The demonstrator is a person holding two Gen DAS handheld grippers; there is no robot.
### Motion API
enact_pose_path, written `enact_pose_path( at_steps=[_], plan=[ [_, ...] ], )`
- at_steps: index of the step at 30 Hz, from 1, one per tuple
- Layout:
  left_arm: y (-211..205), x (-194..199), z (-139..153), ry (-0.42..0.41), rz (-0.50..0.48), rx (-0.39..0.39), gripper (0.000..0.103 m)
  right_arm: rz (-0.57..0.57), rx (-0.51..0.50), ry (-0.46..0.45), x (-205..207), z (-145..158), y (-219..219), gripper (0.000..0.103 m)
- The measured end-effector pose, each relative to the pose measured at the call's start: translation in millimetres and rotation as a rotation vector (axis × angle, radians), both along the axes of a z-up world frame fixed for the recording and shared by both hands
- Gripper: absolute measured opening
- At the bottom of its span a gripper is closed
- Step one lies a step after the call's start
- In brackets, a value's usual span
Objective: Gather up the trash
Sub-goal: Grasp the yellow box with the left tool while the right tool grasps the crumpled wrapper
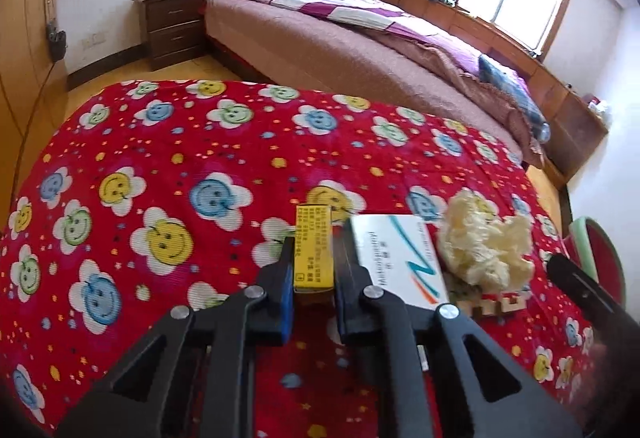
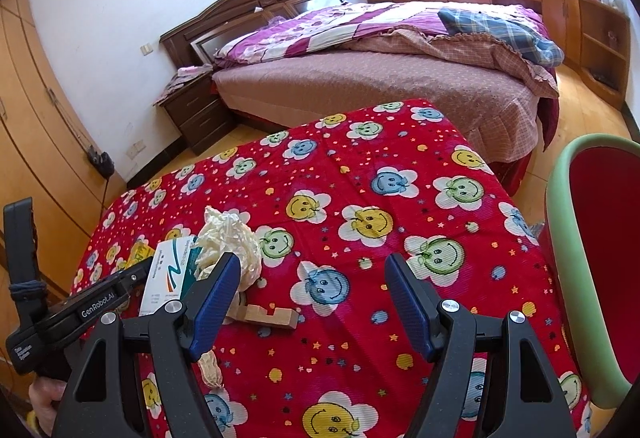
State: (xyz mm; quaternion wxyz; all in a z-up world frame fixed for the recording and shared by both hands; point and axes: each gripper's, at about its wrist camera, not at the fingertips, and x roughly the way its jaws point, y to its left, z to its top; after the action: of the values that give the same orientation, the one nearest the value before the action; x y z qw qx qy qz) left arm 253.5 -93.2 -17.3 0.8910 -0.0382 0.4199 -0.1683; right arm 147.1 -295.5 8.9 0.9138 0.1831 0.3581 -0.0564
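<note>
My left gripper is shut on a small yellow box, one black finger against each long side, just above the red smiley-flower tablecloth. Right beside it lies a white box with a blue and orange swoosh, then a crumpled cream paper wad. In the right wrist view my right gripper stands open over the cloth with nothing between its blue pads. The paper wad and white box lie just left of its left finger. The left gripper's body shows at the far left.
A pale wooden notched block and a peanut shell lie on the cloth near the right gripper. A red bin with a green rim stands at the table's right edge. A bed and a nightstand stand beyond.
</note>
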Motion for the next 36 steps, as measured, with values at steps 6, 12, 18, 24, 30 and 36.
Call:
enact_pose_path(
  at_steps=[6,12,18,24,30,36],
  plan=[
    [5.7,-3.3,10.6,-0.039,0.022,-0.018,0.015,0.014,-0.002,0.004,2.8,0.6,8.3,0.076],
    [19.7,0.0,13.1,-0.050,0.079,-0.016,0.015,0.066,-0.034,-0.004,14.8,8.1,27.1,0.076],
    [22.1,0.7,14.0,-0.049,0.073,-0.034,0.015,0.134,-0.058,0.028,33.9,-0.7,47.4,0.071],
    [23.5,-6.6,18.2,-0.057,0.054,-0.038,0.015,0.174,-0.050,0.095,42.3,-17.6,52.4,0.028],
    [25.8,-19.4,32.5,-0.077,0.047,-0.054,0.015,0.155,-0.024,0.052,29.0,-8.5,45.1,0.019],
    [29.6,-42.0,54.4,-0.104,0.037,-0.061,0.015,0.125,0.008,-0.006,-1.9,11.8,34.8,0.018]
  ],
)
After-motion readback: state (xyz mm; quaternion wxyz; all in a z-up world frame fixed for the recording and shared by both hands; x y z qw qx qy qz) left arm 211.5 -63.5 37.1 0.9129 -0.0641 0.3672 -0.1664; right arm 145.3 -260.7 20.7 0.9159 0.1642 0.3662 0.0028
